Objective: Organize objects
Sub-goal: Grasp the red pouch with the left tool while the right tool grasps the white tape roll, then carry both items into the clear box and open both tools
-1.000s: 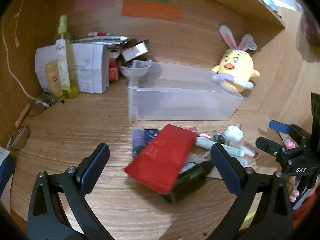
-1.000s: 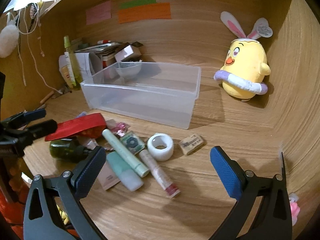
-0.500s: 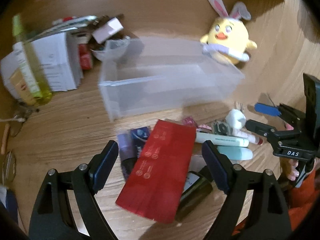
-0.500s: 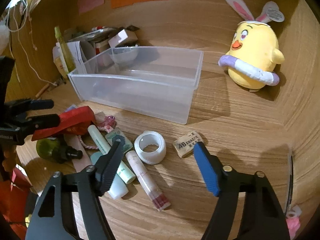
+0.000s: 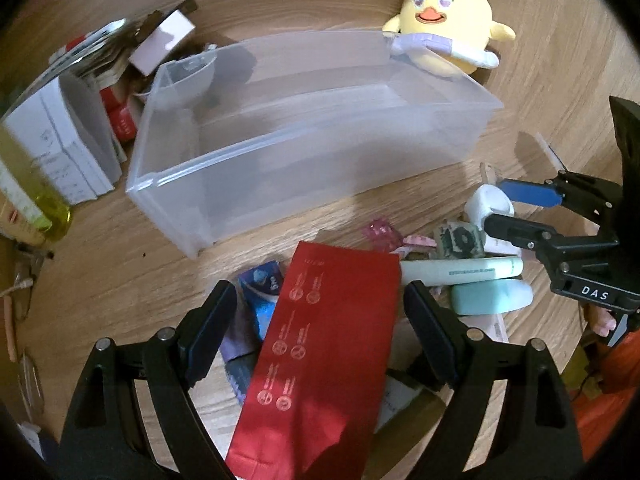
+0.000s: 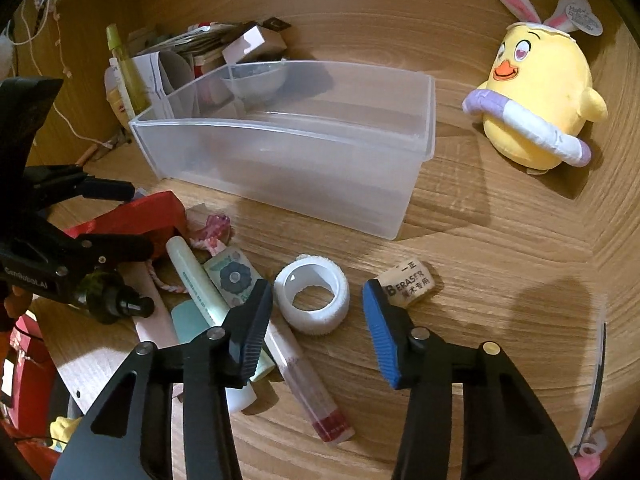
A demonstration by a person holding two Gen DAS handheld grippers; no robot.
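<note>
Fingers (image 6: 380, 332) closing around tape roll (image 6: 312, 298), angled downward

The table (image 6: 500, 248) is made of smooth wood. The box (image 6: 288, 168) is made of cloudy plastic. The yellow chick (image 6: 536, 92) is made of soft cloth, and the red bag (image 5: 320, 360) looks like shiny paper.

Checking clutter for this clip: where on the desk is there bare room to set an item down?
Bare wood lies between the clear bin and the plush chick, and right of the eraser. The bin's floor looks clear too. It is crowded in front of the bin's left end: red packet, tubes, tape roll.
</note>
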